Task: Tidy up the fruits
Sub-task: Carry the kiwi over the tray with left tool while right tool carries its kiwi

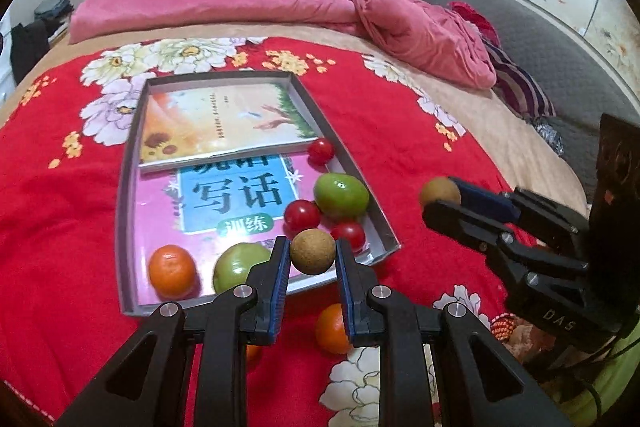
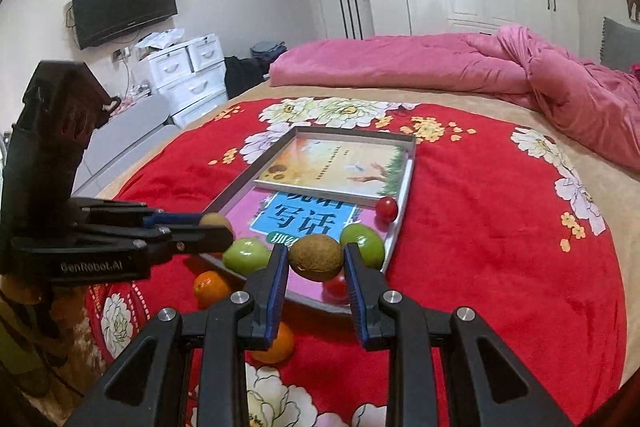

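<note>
My left gripper (image 1: 312, 247) is shut on a small round brown fruit (image 1: 312, 255), held above the near edge of a grey tray (image 1: 128, 187). The right gripper (image 2: 316, 251) is shut on an oval brown fruit (image 2: 316, 259), also over the tray's near end (image 2: 394, 243). Each gripper shows in the other's view, the right one (image 1: 440, 195) at the tray's right and the left one (image 2: 216, 227) at its left. Two books line the tray. On them lie an orange (image 1: 173, 271), two green fruits (image 1: 341, 195) (image 1: 236, 265) and three cherry tomatoes (image 1: 321, 151) (image 1: 302, 214) (image 1: 349, 233).
Everything sits on a red flowered blanket (image 1: 60, 227) spread over a bed. An orange (image 1: 332, 329) lies on the blanket below my left gripper. A pink duvet (image 1: 360, 11) is bunched at the far side. White drawers (image 2: 192, 75) and a wall television (image 2: 124, 5) stand left.
</note>
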Motion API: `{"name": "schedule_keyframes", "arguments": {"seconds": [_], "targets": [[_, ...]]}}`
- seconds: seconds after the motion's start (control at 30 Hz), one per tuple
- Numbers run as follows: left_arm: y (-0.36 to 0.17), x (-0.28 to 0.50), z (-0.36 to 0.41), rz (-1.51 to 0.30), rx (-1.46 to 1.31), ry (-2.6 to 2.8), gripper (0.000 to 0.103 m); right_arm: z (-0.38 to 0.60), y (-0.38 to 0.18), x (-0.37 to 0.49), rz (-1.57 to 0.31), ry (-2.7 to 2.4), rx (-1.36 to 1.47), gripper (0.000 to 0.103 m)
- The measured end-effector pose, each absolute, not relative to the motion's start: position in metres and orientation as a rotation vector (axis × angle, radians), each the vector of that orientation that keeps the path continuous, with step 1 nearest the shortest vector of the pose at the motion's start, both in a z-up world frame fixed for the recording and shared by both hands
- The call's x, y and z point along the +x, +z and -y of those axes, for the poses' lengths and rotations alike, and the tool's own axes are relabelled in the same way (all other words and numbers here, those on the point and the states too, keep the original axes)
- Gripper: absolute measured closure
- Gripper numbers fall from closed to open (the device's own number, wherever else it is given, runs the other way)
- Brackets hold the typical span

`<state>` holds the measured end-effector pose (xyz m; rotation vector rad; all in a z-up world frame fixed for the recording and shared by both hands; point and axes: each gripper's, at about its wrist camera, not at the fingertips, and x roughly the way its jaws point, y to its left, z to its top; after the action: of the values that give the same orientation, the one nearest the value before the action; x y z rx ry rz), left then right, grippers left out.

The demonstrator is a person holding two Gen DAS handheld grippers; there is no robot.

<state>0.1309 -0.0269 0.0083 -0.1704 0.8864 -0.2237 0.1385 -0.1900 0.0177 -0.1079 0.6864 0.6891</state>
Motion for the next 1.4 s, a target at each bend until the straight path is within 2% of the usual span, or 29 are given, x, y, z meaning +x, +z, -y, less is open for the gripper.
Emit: {"name": "schedule_keyframes", "arguments": {"seconds": [0.87, 1.4], "targets": [[-0.032, 0.153, 0.053, -0.989, -0.100, -0.267, 0.080, 0.181, -0.004, 0.162, -0.769, 0.658, -0.160, 0.074], [-0.034, 0.158, 0.050, -0.997, -0.109, -0.270, 0.080, 0.168, -0.026, 0.170, -0.838, 0.656, -0.245, 0.074]]}}
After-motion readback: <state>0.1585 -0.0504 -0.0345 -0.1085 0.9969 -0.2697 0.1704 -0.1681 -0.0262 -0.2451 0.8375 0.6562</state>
